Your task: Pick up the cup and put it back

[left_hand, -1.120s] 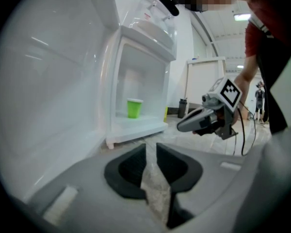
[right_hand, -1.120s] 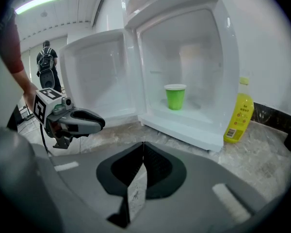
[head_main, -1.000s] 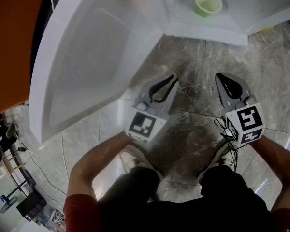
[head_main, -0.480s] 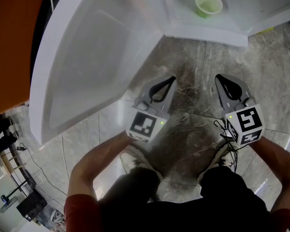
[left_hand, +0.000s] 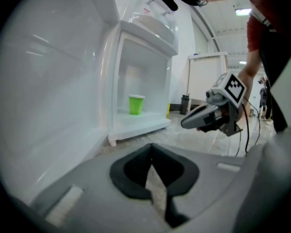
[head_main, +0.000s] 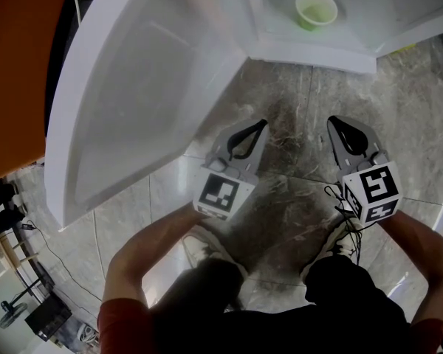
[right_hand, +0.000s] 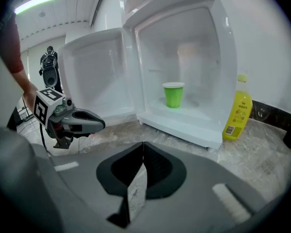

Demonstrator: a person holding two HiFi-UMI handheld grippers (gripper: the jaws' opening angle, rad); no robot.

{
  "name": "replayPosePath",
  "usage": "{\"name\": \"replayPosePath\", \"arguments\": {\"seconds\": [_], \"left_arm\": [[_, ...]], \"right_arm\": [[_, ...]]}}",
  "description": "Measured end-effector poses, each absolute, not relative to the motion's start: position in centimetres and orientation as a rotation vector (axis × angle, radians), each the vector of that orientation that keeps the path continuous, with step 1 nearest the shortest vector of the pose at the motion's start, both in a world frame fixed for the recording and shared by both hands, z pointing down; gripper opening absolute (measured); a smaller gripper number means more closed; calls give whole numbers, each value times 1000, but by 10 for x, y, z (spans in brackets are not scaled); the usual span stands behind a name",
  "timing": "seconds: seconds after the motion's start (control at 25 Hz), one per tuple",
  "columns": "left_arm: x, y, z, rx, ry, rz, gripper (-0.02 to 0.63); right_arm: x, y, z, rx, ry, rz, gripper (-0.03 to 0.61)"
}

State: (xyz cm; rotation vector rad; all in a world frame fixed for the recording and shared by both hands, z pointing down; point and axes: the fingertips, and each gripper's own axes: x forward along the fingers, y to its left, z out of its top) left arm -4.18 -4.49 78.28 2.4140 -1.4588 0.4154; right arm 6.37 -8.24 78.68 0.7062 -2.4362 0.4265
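Observation:
A green cup (head_main: 316, 9) stands upright on the floor of a small white fridge (head_main: 310, 52) whose door (head_main: 133, 102) hangs open to the left. The same cup (left_hand: 136, 104) shows in the left gripper view and, as the cup (right_hand: 173, 94), in the right gripper view. My left gripper (head_main: 263, 122) hovers over the stone floor in front of the fridge, shut and empty. Beside it my right gripper (head_main: 331, 119) is also shut on nothing. Both are well short of the cup. Each gripper view shows its own jaw tips meeting, left gripper (left_hand: 151, 146) and right gripper (right_hand: 143, 143).
A yellow bottle (right_hand: 236, 113) stands on the floor against the fridge's right side. The open door takes up the space to the left of my left gripper. The person's legs and shoes (head_main: 207, 245) are right below the grippers, with cables (head_main: 347, 220) near the right one.
The left gripper's jaws, slightly apart a second ago, have closed. Both grippers have stayed where they were.

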Motion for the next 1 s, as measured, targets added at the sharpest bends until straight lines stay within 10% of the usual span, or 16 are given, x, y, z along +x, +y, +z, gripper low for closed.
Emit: {"name": "replayPosePath", "arguments": {"seconds": [0.48, 1.0], "left_arm": [[-38, -43, 750, 2419, -1422, 570, 0], [-42, -17, 533, 2289, -1562, 501, 0]], "right_arm": [[62, -89, 740, 782, -2472, 386, 2], [77, -63, 537, 784, -2473, 392, 2]]}}
